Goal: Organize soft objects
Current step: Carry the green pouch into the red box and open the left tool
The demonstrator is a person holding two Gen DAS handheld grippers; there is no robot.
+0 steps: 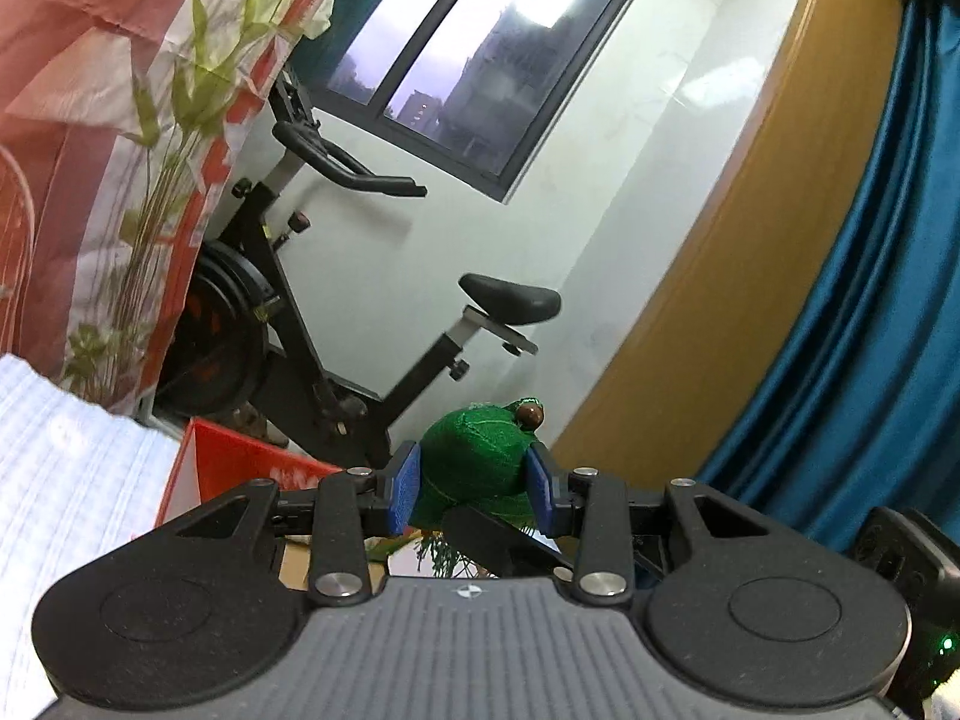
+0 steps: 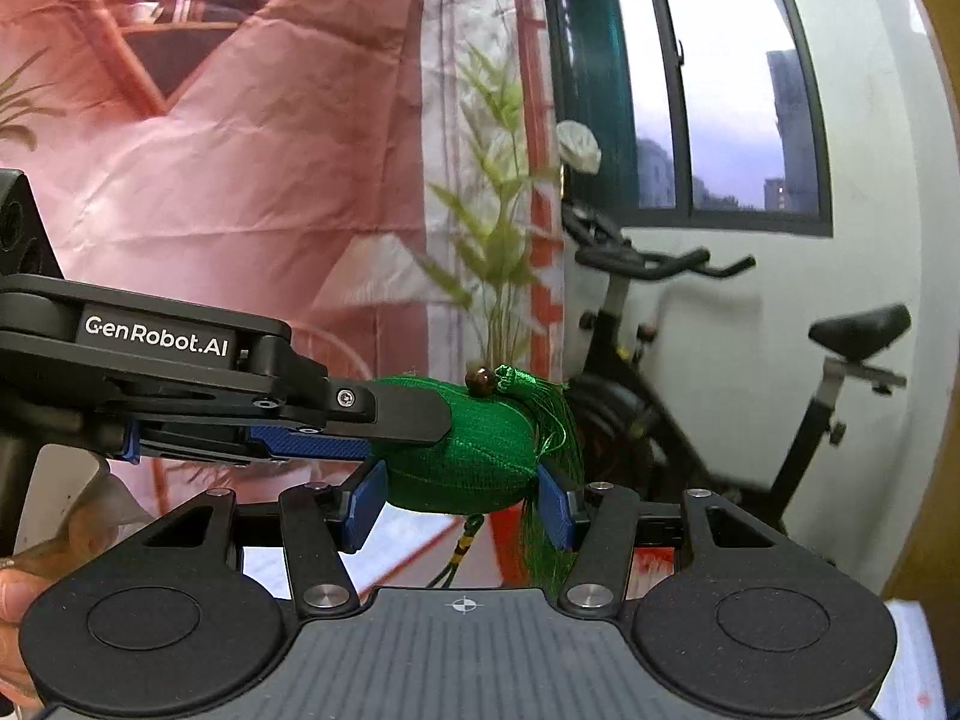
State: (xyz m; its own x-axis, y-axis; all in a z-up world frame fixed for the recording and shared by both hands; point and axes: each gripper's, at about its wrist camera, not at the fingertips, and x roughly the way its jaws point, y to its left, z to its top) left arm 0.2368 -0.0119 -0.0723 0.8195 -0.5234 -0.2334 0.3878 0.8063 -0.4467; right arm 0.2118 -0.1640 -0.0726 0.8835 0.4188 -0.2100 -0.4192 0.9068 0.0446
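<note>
A green stitched soft pouch [image 1: 477, 456] with a brown bead [image 1: 530, 415] and a green tassel is held up in the air. My left gripper [image 1: 474, 483] is shut on it, blue pads pressing both sides. In the right wrist view the same pouch [image 2: 474, 450] sits between my right gripper's [image 2: 462, 504] blue pads, which touch its two ends. The left gripper [image 2: 408, 420] reaches in from the left and clamps the pouch from above and below. The tassel [image 2: 549, 516] and a beaded cord hang down below.
A black exercise bike [image 1: 336, 324] stands by the white wall under a window [image 1: 480, 54]. A pink printed curtain [image 2: 240, 150] hangs at left. A red box [image 1: 240, 468] and a white cloth [image 1: 66, 480] lie low at left. A blue curtain [image 1: 870, 300] hangs at right.
</note>
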